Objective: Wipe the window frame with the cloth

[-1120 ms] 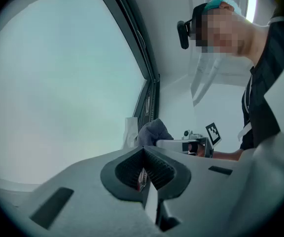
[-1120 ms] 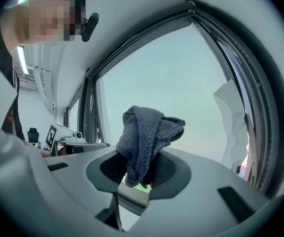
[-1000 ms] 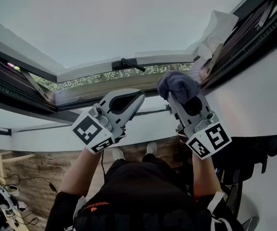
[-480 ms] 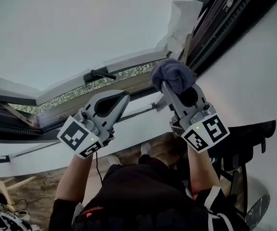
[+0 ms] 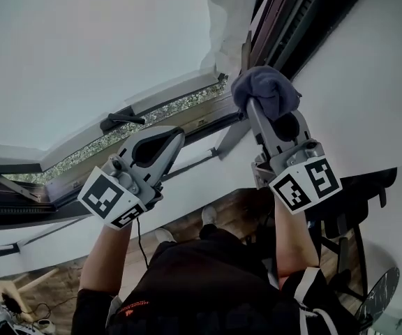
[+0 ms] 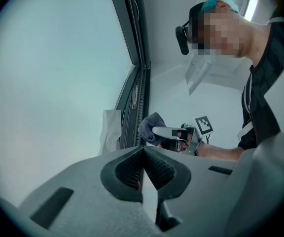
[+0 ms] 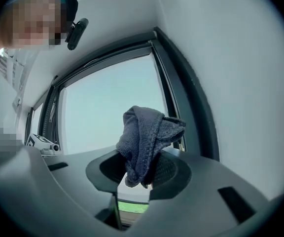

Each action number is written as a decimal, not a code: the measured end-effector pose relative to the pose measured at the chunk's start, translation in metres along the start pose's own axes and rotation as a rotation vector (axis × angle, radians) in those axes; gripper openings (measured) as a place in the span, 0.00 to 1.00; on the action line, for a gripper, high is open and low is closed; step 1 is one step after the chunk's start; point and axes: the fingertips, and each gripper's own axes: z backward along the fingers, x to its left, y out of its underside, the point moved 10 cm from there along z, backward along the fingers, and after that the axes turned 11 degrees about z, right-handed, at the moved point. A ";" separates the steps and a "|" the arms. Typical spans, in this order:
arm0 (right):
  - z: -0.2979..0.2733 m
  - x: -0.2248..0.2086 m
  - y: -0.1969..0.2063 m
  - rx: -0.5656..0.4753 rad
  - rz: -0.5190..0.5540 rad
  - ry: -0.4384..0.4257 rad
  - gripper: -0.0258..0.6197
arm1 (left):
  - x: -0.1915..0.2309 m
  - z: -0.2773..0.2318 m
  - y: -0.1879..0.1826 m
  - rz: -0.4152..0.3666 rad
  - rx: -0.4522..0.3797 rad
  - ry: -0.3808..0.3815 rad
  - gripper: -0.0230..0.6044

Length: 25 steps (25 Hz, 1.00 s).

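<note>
The grey cloth [image 5: 264, 93] is bunched in my right gripper [image 5: 257, 110], which is shut on it. In the head view the cloth is raised up against the dark window frame [image 5: 290, 21] at its right side, near the corner. The right gripper view shows the cloth [image 7: 144, 137] hanging out of the right gripper [image 7: 137, 174], with the frame [image 7: 184, 95] just behind it. My left gripper [image 5: 175, 137] is held to the left, shut and empty, apart from the frame. From the left gripper view, the left gripper [image 6: 143, 152] points toward the cloth [image 6: 151, 125] and the frame [image 6: 137, 83].
A white crumpled sheet [image 5: 227, 23] hangs at the frame's upper corner, just left of the cloth. The black window handle [image 5: 121, 121] sits on the opened sash's lower rail, with greenery beyond. A dark chair [image 5: 354, 208] stands on the wood floor below right.
The right gripper with the cloth has risen and now sits closer to the right side of the frame. The head view has swung, so the window appears shifted left. The left gripper stays shut.
</note>
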 end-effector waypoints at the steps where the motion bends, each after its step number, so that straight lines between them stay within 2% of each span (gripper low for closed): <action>1: 0.001 -0.005 0.000 0.001 -0.004 0.018 0.21 | 0.000 -0.004 0.000 0.000 0.003 0.002 0.07; 17: -0.001 -0.051 0.014 0.008 -0.058 0.222 0.21 | 0.007 -0.043 0.013 0.016 0.038 0.043 0.07; 25: -0.005 -0.058 0.027 0.020 -0.095 0.273 0.21 | 0.013 -0.049 0.017 0.029 0.062 0.049 0.07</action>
